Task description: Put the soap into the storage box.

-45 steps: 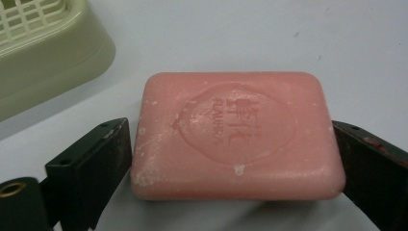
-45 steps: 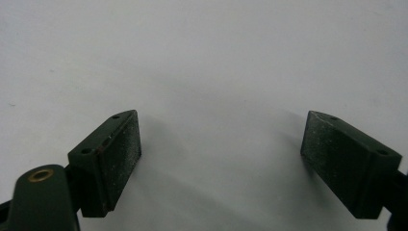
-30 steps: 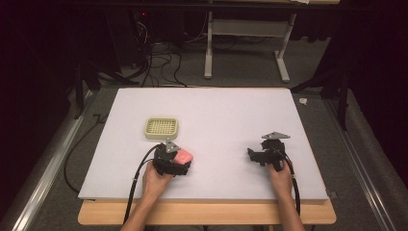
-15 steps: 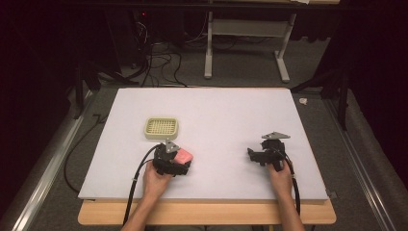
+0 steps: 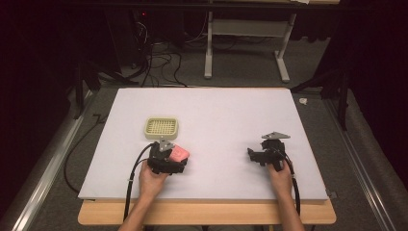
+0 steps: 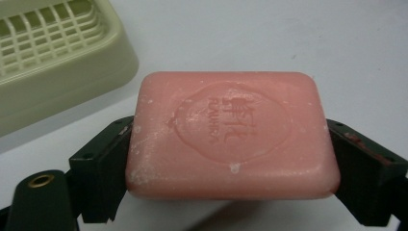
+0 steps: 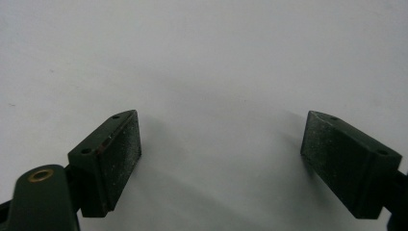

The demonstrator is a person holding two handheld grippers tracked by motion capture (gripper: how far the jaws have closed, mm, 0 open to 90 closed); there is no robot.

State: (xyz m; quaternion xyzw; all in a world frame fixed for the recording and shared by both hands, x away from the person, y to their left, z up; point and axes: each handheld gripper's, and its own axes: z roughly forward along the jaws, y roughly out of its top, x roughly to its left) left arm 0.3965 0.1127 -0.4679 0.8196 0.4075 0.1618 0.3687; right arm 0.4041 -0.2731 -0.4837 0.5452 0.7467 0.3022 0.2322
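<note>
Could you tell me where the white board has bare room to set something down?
Free: the far half beyond the pale green slotted soap dish, and the middle between the grippers. Crowded: near left, where the left gripper holds the pink soap bar.

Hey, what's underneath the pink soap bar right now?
Under the pink soap bar, a dark shadow falls on the white table, suggesting it is lifted. The left hand-held gripper clamps its short sides. The surface directly beneath is hidden by the soap.
</note>
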